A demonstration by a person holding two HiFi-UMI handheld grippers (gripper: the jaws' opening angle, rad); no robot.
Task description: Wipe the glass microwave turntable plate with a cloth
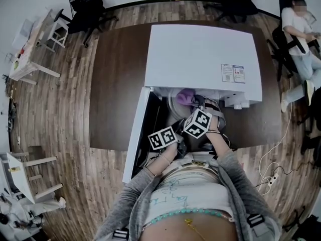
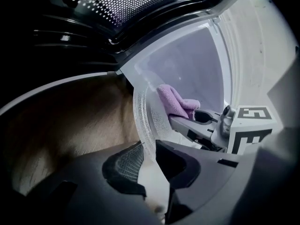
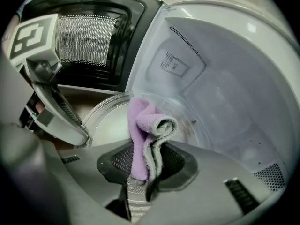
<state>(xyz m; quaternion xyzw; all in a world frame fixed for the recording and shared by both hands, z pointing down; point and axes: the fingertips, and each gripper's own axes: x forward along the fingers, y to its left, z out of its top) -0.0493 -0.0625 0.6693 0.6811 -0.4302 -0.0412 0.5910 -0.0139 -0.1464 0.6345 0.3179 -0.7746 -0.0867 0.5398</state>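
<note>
In the microwave (image 1: 200, 54), hand-held grippers tight: left (image 2: 149, 159) on glass plate (image 2: 143, 121), right (image 3: 147, 167) on cloth (image 3: 140, 125), perhaps against it.

Your cloth (image 3: 140, 121) is lilac with a grey underside, the plate (image 2: 143, 121) clear with a stippled rim, the microwave (image 1: 200, 54) white.

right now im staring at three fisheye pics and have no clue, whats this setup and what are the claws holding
No robot here: a person wears a head camera and holds a two-jaw gripper in each hand, each with its own camera. The head view looks down on a white microwave, its door open, on a dark table. The left gripper clamps the rim of the glass turntable plate. The right gripper pinches a folded purple cloth close to the plate.
</note>
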